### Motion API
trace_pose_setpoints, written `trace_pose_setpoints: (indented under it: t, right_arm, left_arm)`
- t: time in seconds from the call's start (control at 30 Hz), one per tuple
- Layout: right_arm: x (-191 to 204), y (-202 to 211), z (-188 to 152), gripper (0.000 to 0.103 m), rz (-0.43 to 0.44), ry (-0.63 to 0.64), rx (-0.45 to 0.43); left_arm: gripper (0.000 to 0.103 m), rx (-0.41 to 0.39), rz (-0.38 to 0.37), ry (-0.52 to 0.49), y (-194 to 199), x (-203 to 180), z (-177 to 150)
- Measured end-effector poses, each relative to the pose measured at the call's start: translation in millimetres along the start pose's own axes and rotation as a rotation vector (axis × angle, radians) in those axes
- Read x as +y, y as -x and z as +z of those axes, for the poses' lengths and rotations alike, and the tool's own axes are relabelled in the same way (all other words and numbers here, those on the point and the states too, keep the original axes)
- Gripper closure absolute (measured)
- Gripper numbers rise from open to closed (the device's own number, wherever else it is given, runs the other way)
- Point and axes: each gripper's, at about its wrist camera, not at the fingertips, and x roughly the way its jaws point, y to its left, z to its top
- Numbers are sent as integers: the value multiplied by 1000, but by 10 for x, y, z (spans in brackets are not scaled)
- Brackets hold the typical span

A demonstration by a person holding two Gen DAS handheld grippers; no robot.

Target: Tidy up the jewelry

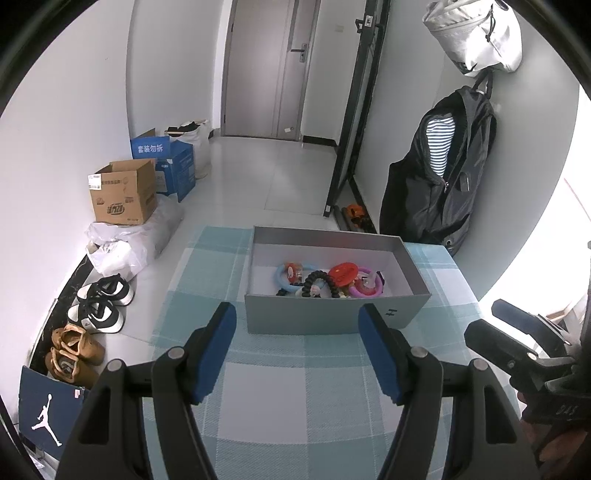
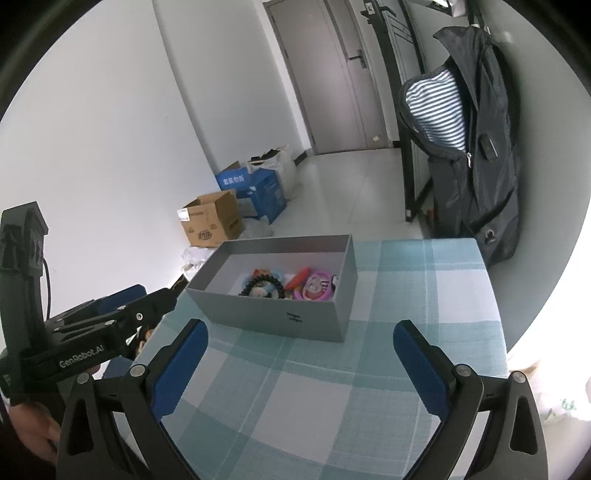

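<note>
One table [image 1: 332, 387] covered in a teal plaid cloth carries one open grey box [image 1: 325, 314], which sits near the far edge. Inside the box lies the jewelry [image 1: 325, 280], piled toward the near wall: one light blue ring [image 1: 280, 275], one black beaded bracelet [image 1: 325, 282], one red disc [image 1: 343, 275], one pink ring [image 1: 364, 291]. Two grippers hover short of the box, both with jaws spread and nothing between them: the left gripper [image 1: 299, 317] and the right gripper [image 2: 299, 332]. Only the left wrist view shows three pairs of shoes [image 1: 96, 314] on the floor and a white bag [image 1: 476, 33] on the wall.
</note>
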Motion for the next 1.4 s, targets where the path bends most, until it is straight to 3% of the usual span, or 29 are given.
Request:
trace_pose_setpoints:
  t: [0.57, 1.4]
  right_arm:
    - [-10, -57, -7, 2, -1, -1, 6]
    - [-48, -67, 13, 2, -8, -12, 4]
  left_arm:
    - [39, 33, -8, 11, -39, 7, -6]
    - [39, 5, 17, 42, -20, 21, 18]
